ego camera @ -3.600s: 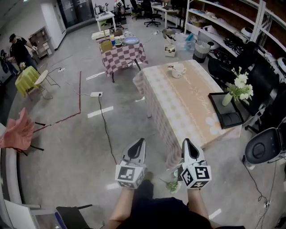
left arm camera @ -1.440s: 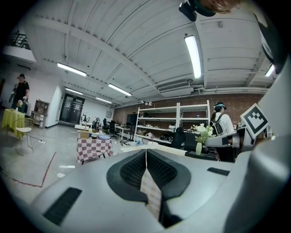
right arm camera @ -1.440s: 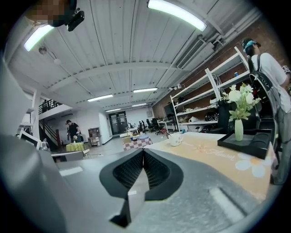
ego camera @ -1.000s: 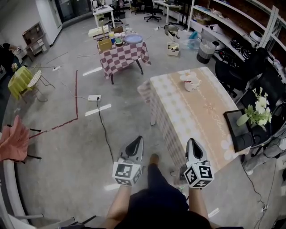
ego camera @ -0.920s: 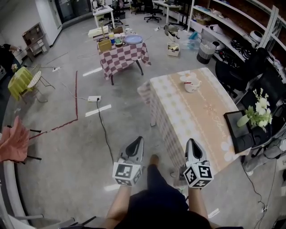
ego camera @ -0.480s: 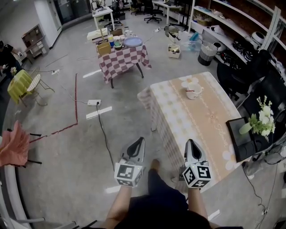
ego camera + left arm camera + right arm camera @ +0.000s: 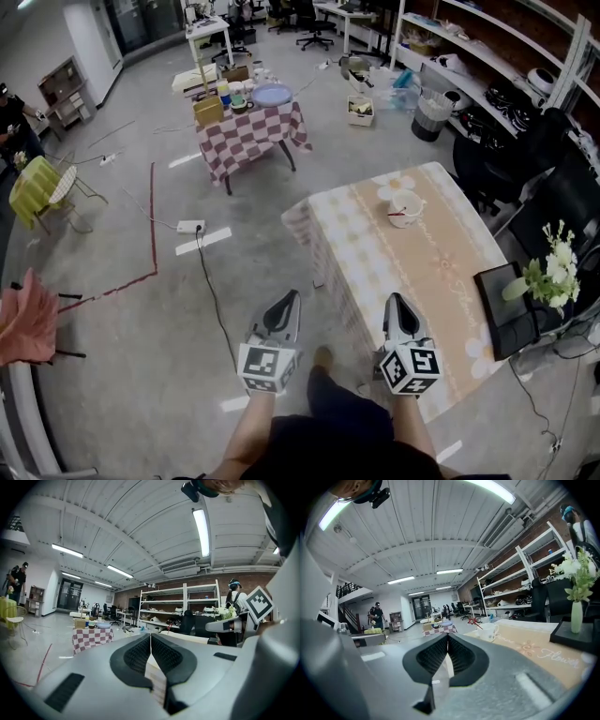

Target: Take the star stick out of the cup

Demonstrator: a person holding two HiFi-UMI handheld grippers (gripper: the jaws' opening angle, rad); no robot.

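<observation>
The white cup [image 7: 405, 211] stands on the tabletop [image 7: 441, 281], toward its far end, on a beige flowered cloth. The star stick [image 7: 476, 620] leans out of it. In the right gripper view a thin red shaft rises at a slant from the cup's mouth to a small red star that overhangs the rim on the left.

Both grippers are well short of the cup, by the near corner of the tabletop. The left gripper [image 7: 289, 300] has its fingers [image 7: 136, 656] pressed together with nothing between them. The right gripper [image 7: 394, 302] likewise shows its fingers [image 7: 461, 656] closed on nothing, so whichever one goes in will have to open first.

The stick looks very light and fairly stiff, though its material cannot be told from here. The slender shaft gives the pads little to bear on, so it may swivel or slide in a loose pinch. The points of the star look like the part most likely to bend or snap.

The sounder hold is probably on the bare shaft just below the star and clear above the rim, with the fingers set across it. The lift should then follow the line of the lean. The cup itself seems small and light, so a stick dragged sideways against the rim could tip it or push it along the cloth. The free gripper could steady it.
</observation>
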